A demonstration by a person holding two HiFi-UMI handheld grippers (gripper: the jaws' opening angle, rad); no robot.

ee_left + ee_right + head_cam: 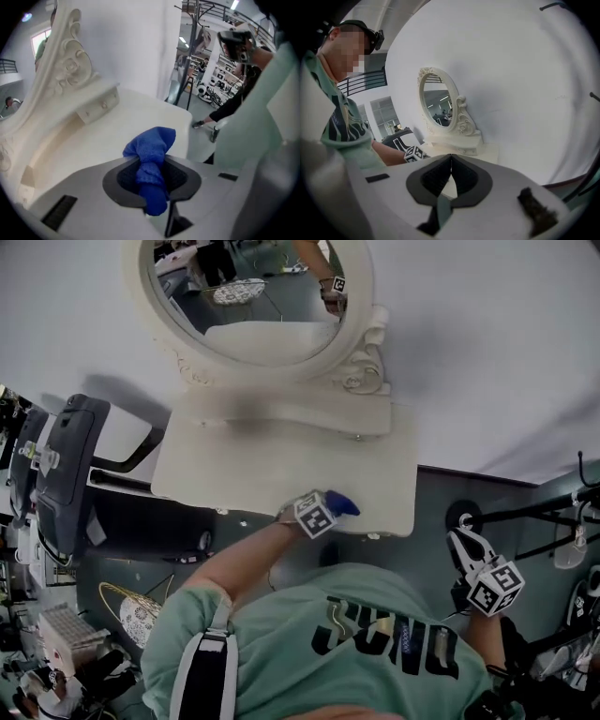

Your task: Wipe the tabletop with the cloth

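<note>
A blue cloth is bunched between the jaws of my left gripper, which is shut on it. In the head view that left gripper holds the blue cloth over the front edge of the cream dressing tabletop. The cloth's end hangs just above the tabletop; I cannot tell if it touches. My right gripper is off the table's right side, held low by the person's hip. Its jaws meet at the tips with nothing between them.
An ornate oval mirror on a raised base stands at the back of the table against a white wall. A dark chair is at the left. Black stand legs lie on the floor at the right.
</note>
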